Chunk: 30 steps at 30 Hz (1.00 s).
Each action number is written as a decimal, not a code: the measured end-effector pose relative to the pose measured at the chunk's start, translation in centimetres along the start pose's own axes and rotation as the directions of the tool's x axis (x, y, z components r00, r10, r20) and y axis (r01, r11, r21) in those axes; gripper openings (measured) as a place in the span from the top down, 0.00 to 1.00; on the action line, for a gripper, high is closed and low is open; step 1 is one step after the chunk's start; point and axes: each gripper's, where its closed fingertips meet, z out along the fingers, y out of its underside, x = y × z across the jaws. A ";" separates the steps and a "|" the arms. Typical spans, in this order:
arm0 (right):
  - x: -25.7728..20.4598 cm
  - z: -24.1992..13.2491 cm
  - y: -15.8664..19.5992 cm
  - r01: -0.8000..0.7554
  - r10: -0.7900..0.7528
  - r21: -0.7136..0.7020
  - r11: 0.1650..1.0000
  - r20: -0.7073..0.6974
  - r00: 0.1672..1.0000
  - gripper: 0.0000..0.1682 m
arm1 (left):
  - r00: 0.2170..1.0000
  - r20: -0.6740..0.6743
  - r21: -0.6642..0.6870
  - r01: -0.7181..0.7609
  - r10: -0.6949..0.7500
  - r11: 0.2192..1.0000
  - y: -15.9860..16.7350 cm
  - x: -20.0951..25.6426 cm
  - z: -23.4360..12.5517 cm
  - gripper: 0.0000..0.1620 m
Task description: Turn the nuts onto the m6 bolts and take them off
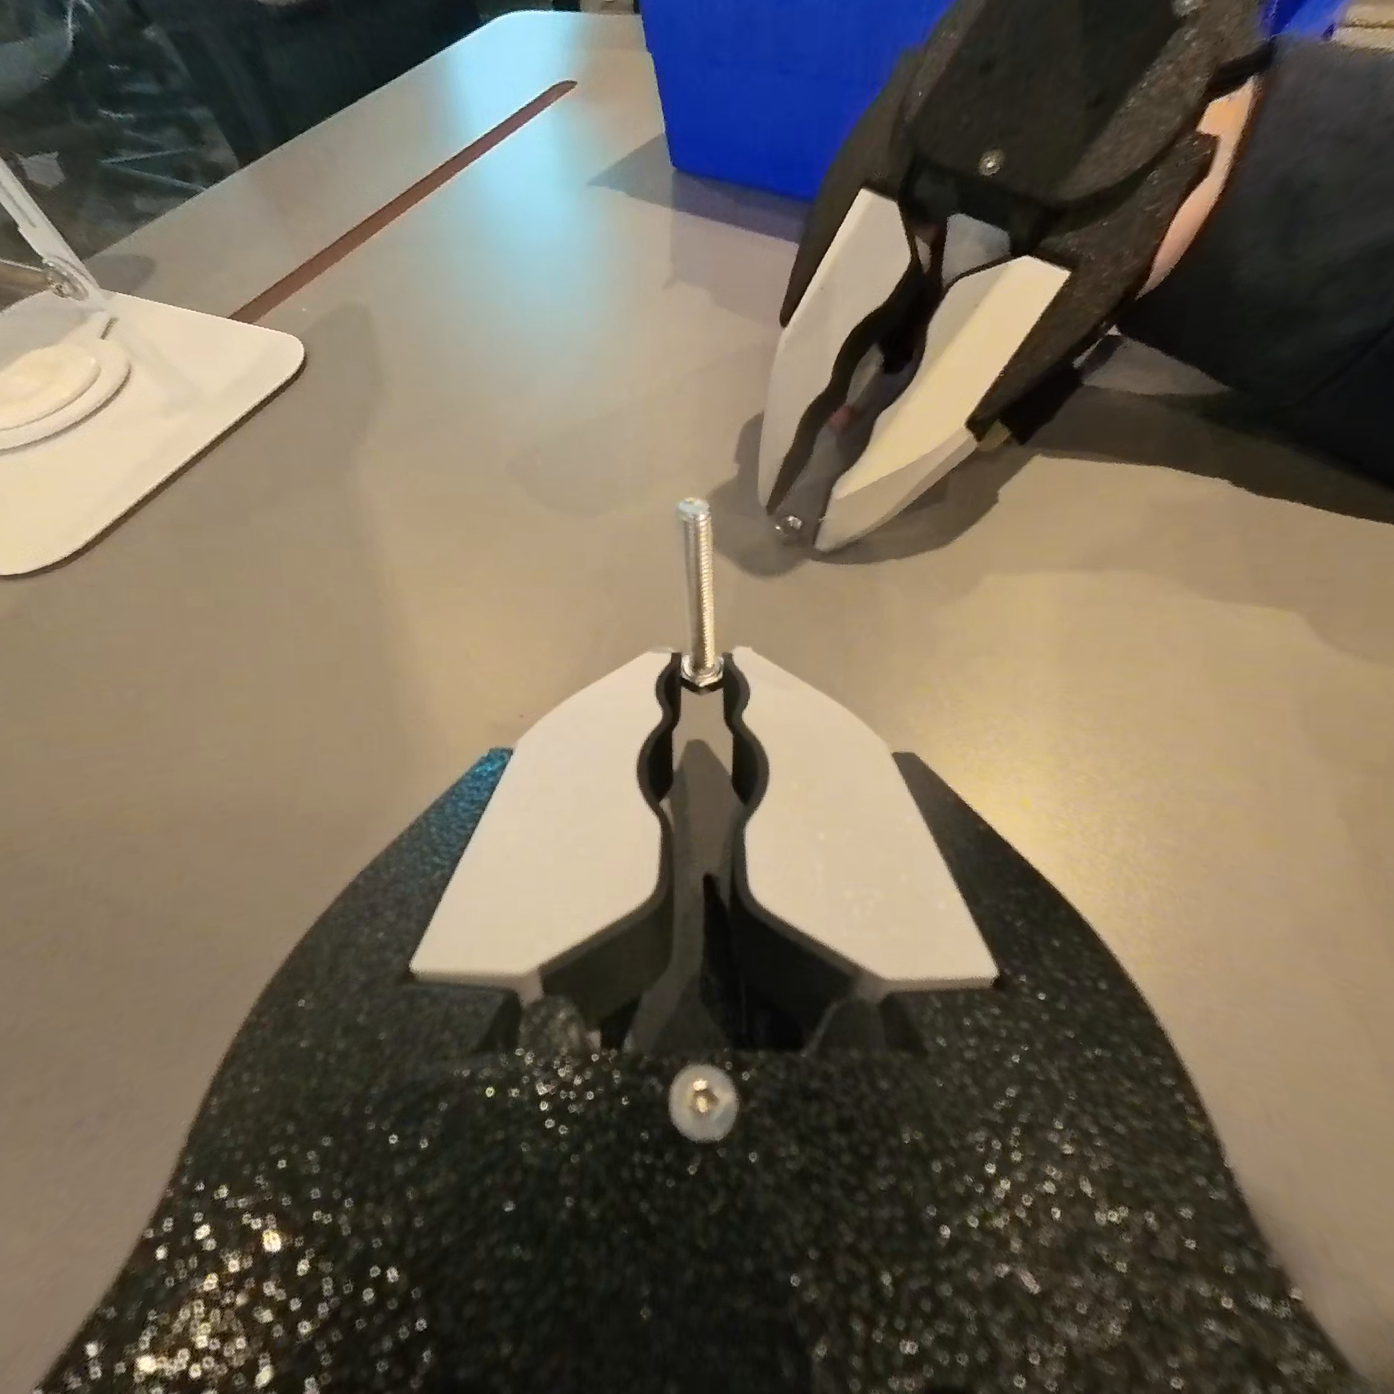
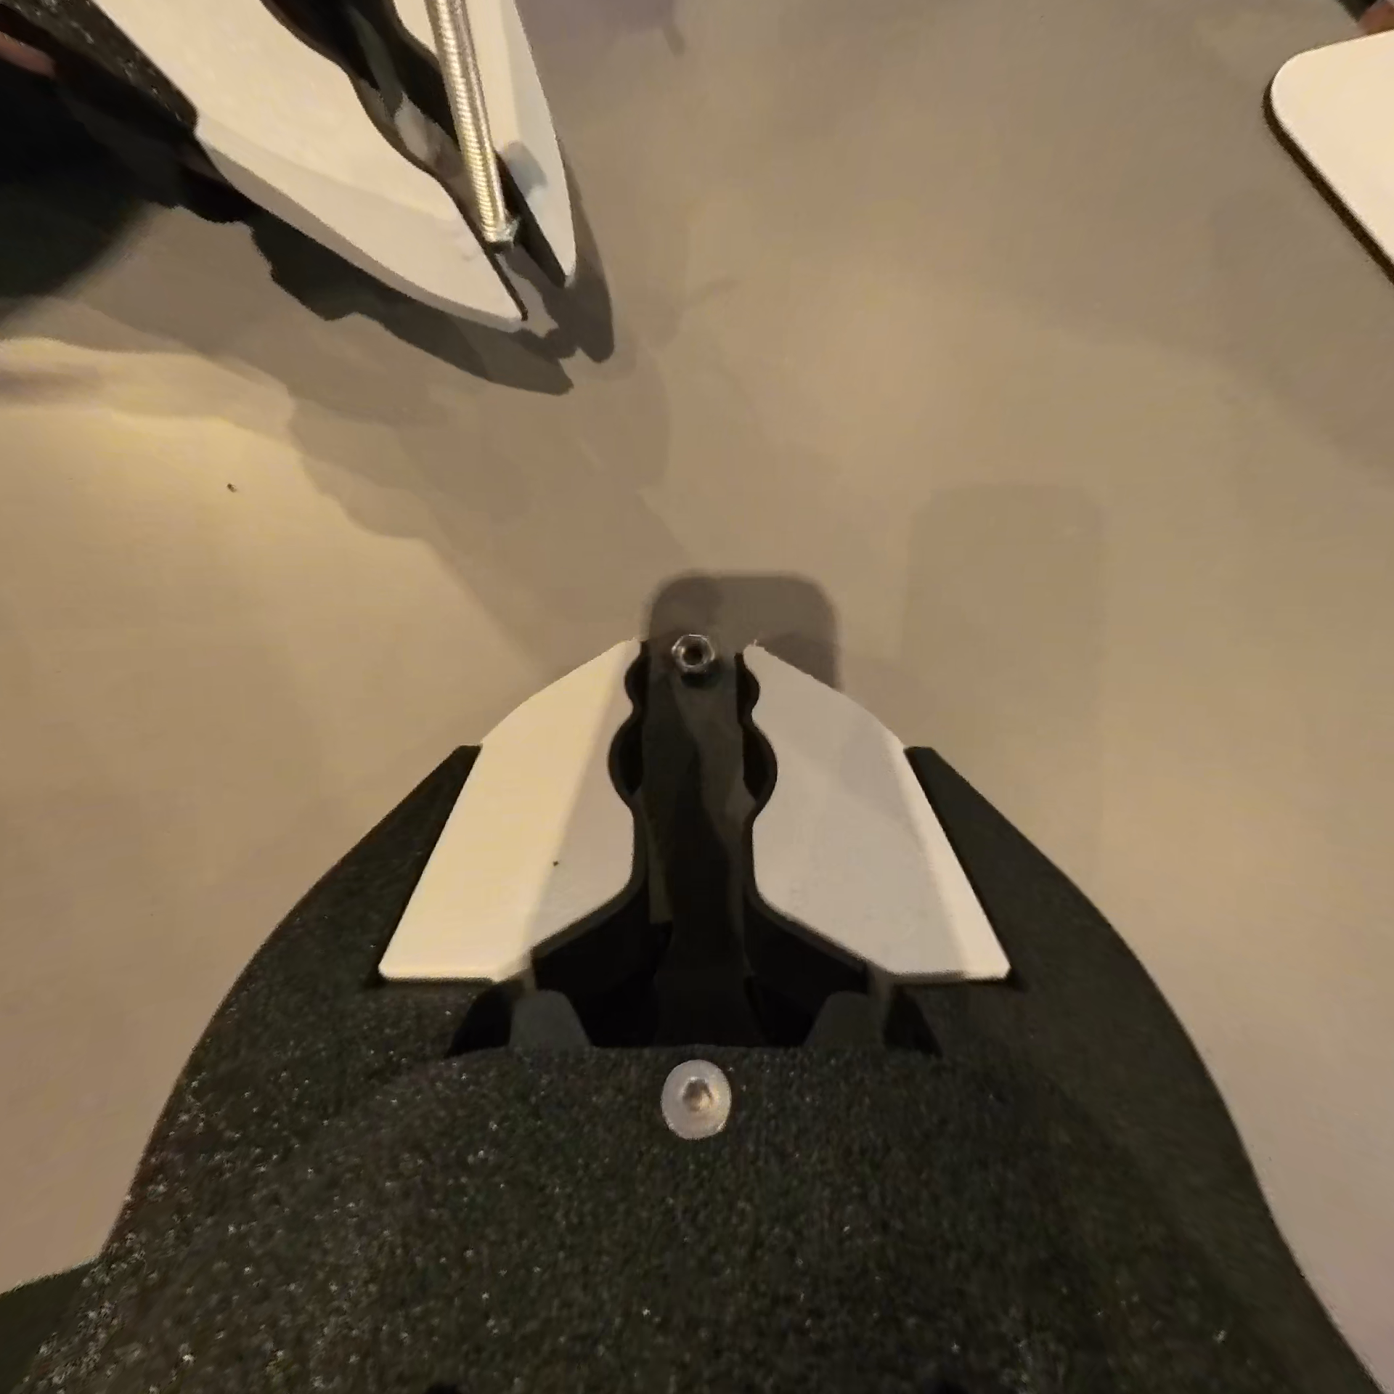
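My left gripper (image 1: 700, 671) is shut on the head end of a long silver bolt (image 1: 698, 588), which stands upright from the fingertips over the grey table (image 1: 377, 641). My right gripper (image 2: 692, 650) is shut on a small silver nut (image 2: 692, 658) at its fingertips, low over the table. In the left wrist view the right gripper (image 1: 798, 528) is behind and to the right of the bolt, tips down, with the nut (image 1: 790, 523) showing. In the right wrist view the left gripper (image 2: 539, 294) and bolt (image 2: 468, 128) are at the upper left. Nut and bolt are apart.
A white stand base (image 1: 136, 422) sits at the left and also shows in the right wrist view (image 2: 1343, 128). A blue bin (image 1: 754, 83) stands at the back. A dark slot (image 1: 422, 188) runs along the table. A person's dark sleeve (image 1: 1282, 264) is behind the right gripper. The gap from one gripper's tips to the other's is roughly 9 cm.
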 end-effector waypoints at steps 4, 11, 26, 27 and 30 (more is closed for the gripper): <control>0.0 0.0 0.1 0.011 -0.011 -0.008 1.000 -0.002 1.000 0.94 | 1.000 -0.007 0.001 0.001 -0.001 1.000 0.0 0.1 0.0 0.94; -0.1 -0.2 -1.1 0.044 -0.044 0.046 0.998 -0.013 0.999 1.00 | 1.000 -0.030 0.013 -0.001 0.001 1.000 -0.1 0.3 -0.1 0.94; -0.1 1.8 -1.9 0.013 -0.011 0.037 0.999 -0.047 0.999 0.89 | 0.999 -0.035 0.010 -0.016 0.016 1.000 -0.1 0.5 -0.1 0.94; -0.1 1.9 -1.9 0.013 -0.012 0.034 0.999 -0.045 0.999 0.89 | 0.999 -0.035 0.009 -0.017 0.017 1.000 -0.1 0.5 -0.1 0.94; -0.1 2.0 -1.9 -0.003 0.004 0.026 1.000 -0.047 0.999 0.90 | 0.999 -0.034 0.007 -0.021 0.021 1.000 -0.1 0.6 -0.1 0.94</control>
